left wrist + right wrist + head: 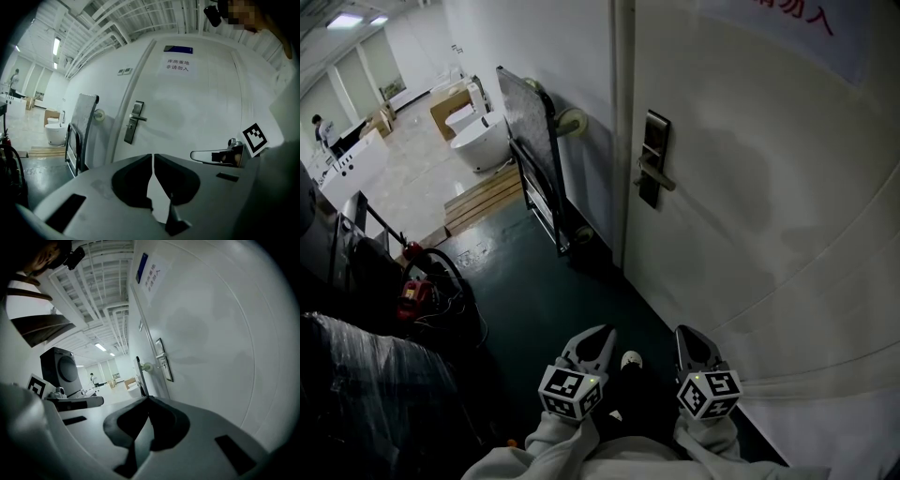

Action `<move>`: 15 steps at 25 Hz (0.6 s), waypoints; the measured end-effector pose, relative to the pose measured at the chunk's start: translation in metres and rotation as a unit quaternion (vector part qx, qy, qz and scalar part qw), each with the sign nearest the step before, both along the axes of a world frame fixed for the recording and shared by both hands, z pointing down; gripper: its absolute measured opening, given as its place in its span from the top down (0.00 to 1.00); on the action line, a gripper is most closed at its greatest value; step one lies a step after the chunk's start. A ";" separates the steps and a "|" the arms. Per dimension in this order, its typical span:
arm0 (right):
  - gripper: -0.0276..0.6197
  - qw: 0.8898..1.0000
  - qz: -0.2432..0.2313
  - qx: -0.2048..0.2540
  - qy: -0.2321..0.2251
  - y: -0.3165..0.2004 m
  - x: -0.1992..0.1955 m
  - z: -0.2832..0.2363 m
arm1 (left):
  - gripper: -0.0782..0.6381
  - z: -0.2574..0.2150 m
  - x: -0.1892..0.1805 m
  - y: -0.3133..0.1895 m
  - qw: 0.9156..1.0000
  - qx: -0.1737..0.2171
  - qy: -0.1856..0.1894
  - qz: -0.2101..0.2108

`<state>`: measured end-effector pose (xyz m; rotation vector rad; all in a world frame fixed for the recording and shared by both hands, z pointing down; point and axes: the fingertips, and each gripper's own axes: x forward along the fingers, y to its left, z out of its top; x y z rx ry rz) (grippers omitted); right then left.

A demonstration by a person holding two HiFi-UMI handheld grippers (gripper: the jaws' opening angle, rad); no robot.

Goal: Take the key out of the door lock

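Note:
The white door (pixel 769 187) carries a dark metal lock plate (pixel 654 159) with a lever handle; I cannot make out a key in it at this distance. Both grippers hang low in the head view, well short of the lock. My left gripper (pixel 600 335) is shut with nothing between its jaws, and my right gripper (pixel 686 335) is also shut and empty. In the left gripper view the lock plate (pixel 133 122) stands ahead, above the closed jaw tips (pixel 153 155). The right gripper view shows the lock plate (pixel 164 365) far along the door, beyond my closed tips (pixel 147 398).
A flat trolley (pixel 534 150) leans on the wall left of the door. A white toilet (pixel 478 141) and a wooden pallet (pixel 483 197) lie beyond it. A red tool with cables (pixel 417 295) and dark covered goods (pixel 366 394) crowd the left. A person (pixel 319 127) stands far off.

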<state>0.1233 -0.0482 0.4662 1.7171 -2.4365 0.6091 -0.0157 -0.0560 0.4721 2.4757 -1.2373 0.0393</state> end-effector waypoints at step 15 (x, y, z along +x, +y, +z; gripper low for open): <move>0.88 1.000 -0.014 -0.001 -0.006 -0.111 0.016 -0.006 | 0.86 -0.010 0.017 -0.110 1.000 0.001 -0.005 -0.010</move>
